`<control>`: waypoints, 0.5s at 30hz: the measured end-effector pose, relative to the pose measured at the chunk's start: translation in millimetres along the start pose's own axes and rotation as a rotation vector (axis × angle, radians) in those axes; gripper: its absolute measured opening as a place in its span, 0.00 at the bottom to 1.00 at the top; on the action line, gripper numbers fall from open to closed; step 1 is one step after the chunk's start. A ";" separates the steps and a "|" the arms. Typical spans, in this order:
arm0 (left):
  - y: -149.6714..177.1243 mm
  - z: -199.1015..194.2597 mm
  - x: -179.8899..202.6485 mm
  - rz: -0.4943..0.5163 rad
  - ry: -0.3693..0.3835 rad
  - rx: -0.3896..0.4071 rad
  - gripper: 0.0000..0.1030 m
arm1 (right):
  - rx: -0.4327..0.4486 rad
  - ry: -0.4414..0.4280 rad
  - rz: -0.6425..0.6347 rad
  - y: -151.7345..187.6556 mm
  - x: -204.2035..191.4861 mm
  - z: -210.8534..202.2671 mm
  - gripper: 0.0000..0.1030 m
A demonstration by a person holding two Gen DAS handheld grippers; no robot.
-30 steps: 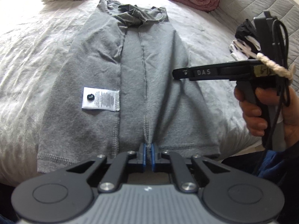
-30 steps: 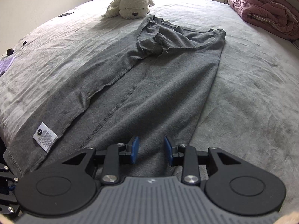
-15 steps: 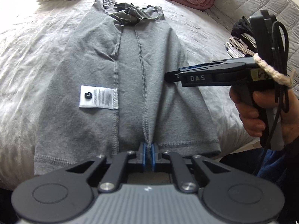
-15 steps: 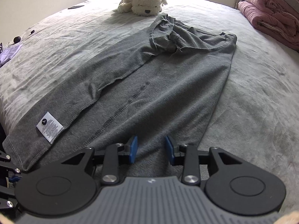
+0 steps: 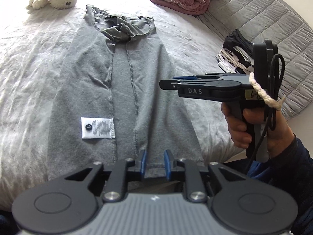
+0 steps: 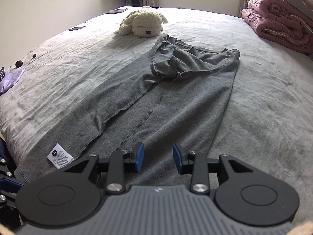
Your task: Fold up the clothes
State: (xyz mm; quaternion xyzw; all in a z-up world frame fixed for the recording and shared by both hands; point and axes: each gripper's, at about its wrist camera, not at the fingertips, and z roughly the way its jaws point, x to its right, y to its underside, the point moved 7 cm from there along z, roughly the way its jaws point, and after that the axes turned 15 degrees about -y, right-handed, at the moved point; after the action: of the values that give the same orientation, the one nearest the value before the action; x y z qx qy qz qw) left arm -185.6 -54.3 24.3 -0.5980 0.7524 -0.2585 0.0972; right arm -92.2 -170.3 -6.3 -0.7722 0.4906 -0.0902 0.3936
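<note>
A grey garment (image 5: 121, 90) lies flat and lengthwise on the bed, inside out, with a white care label (image 5: 97, 127) near its hem. My left gripper (image 5: 155, 163) is open, its blue pads on either side of the hem at the bed's near edge, holding nothing. A hand holds my right gripper (image 5: 166, 83) in the air above the garment's right edge. In the right wrist view that gripper (image 6: 158, 158) is open over the garment (image 6: 176, 107), with nothing between its pads. The label (image 6: 59, 156) lies to its left.
A white plush dog (image 6: 143, 24) sits beyond the garment's far end. A folded pink duvet (image 6: 279, 25) lies at the far right. A small pile of dark and white clothes (image 5: 234, 54) rests on the grey quilted cover (image 5: 264, 19). Small dark items (image 6: 19, 63) lie at the bed's left side.
My left gripper was shut on the garment's hem and has now opened, letting it go. The right gripper has drawn back to the right and risen a little, still open.
</note>
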 end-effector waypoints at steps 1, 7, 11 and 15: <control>-5.5 2.7 0.0 0.007 -0.004 0.002 0.24 | 0.003 0.009 0.007 -1.9 2.9 0.6 0.36; -57.2 20.3 -13.3 -0.043 -0.033 0.020 0.28 | 0.004 0.004 0.099 -7.8 20.5 8.0 0.36; -101.0 36.6 -25.7 -0.100 -0.052 0.049 0.33 | -0.006 -0.022 0.075 -6.6 10.1 12.6 0.36; -145.3 56.9 -35.3 -0.140 -0.077 0.093 0.41 | -0.020 -0.035 0.019 -4.6 -4.8 18.1 0.36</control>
State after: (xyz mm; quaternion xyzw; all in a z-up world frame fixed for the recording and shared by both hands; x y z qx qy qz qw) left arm -26.9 -58.2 43.7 -0.6534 0.6918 -0.2758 0.1355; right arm -81.9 -156.0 -14.1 -0.7728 0.4917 -0.0681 0.3954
